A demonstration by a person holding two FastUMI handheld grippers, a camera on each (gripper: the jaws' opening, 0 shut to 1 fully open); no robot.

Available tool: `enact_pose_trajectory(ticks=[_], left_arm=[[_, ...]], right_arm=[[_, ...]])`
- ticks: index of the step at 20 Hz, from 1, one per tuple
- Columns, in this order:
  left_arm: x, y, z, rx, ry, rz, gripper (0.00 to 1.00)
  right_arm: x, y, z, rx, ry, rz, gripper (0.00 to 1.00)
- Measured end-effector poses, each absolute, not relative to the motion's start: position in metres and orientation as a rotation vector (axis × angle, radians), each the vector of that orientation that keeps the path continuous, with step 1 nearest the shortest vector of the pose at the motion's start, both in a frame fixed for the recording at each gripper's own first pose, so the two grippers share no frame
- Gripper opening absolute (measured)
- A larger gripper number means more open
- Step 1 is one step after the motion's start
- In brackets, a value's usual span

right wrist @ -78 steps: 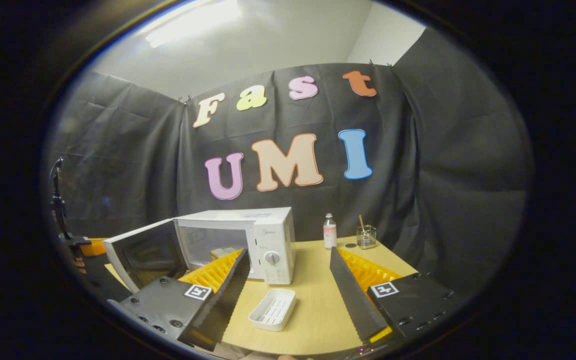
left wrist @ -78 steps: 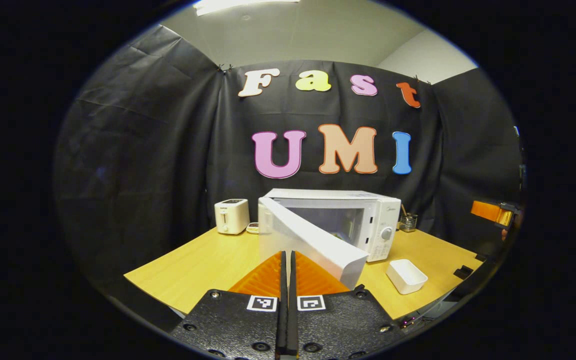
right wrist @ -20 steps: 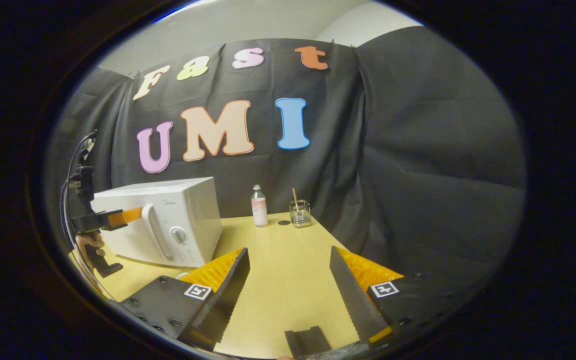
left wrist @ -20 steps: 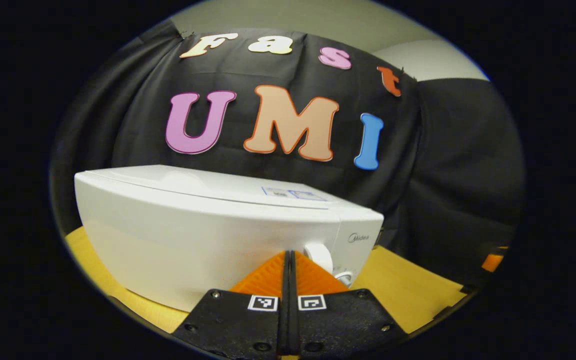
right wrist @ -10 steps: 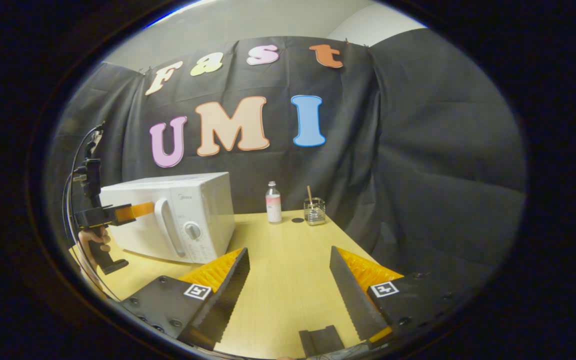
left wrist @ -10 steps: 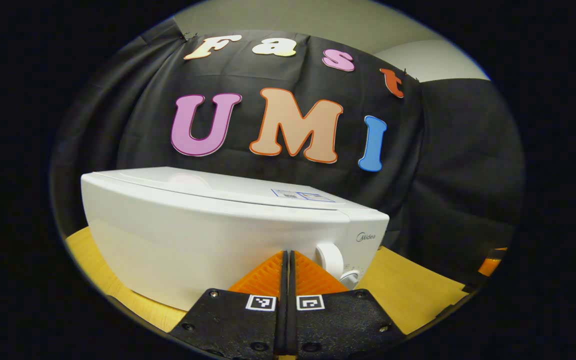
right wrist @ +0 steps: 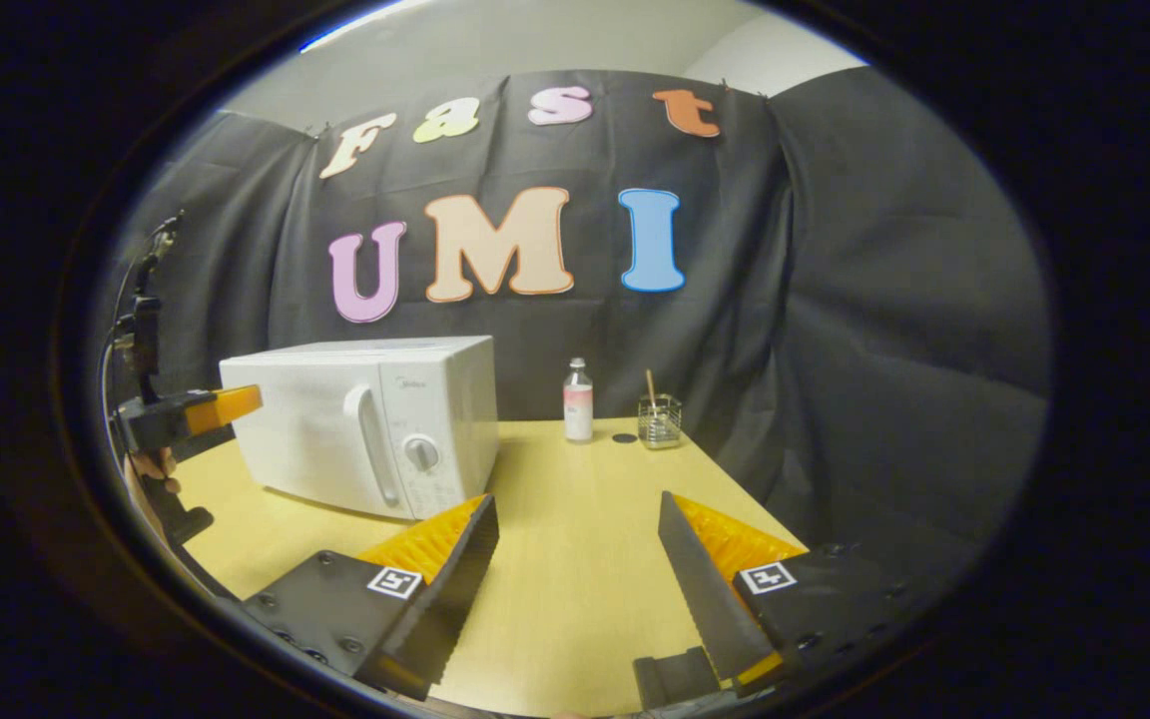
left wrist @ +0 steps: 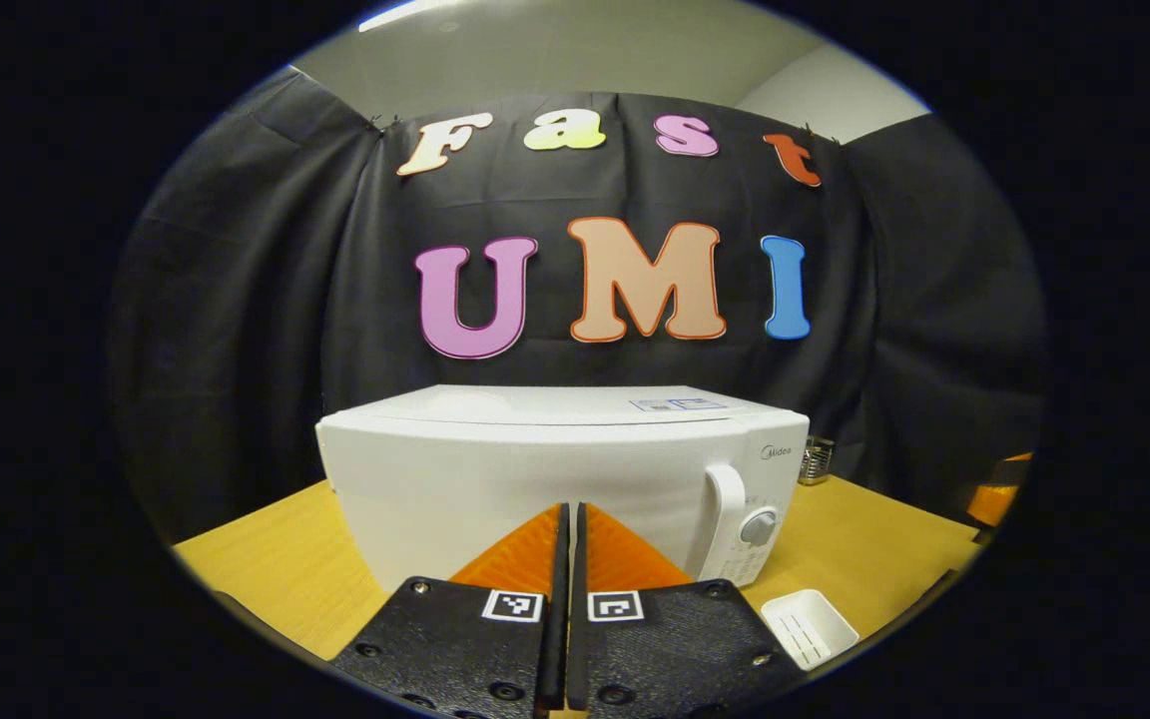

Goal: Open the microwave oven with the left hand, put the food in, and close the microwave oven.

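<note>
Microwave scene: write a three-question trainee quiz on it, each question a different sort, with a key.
1. True or false: the microwave door is shut.
2. Which gripper has its fingers spread apart? A) left gripper B) right gripper
3. Fill in: in the left gripper view, the white tray lies on the table in front of the microwave's ____ panel.

Key: 1 true; 2 B; 3 control (the end with the dial).

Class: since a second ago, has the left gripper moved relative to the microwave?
Yes. The left gripper has backed away from the microwave door, leftward in the right gripper view.
</note>
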State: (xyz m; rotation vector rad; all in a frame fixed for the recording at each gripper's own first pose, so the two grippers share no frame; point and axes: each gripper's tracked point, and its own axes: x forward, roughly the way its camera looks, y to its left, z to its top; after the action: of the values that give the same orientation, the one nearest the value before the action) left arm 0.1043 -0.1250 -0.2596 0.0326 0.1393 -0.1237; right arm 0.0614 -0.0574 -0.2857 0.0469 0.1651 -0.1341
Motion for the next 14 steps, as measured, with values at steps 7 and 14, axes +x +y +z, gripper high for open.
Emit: enact_pose_trajectory(ticks=[7, 14], left_arm=[[0.044, -0.099, -0.235, 0.103, 0.126, -0.068, 0.25], [-0.002, -0.086, -0.198, 0.02, 0.088, -0.014, 0.95]], right_arm=[[0.052, -0.034, -0.275, 0.006, 0.14, -0.129, 0.94], [0.037, -0.02, -0.252, 0.048, 0.083, -0.083, 0.95]])
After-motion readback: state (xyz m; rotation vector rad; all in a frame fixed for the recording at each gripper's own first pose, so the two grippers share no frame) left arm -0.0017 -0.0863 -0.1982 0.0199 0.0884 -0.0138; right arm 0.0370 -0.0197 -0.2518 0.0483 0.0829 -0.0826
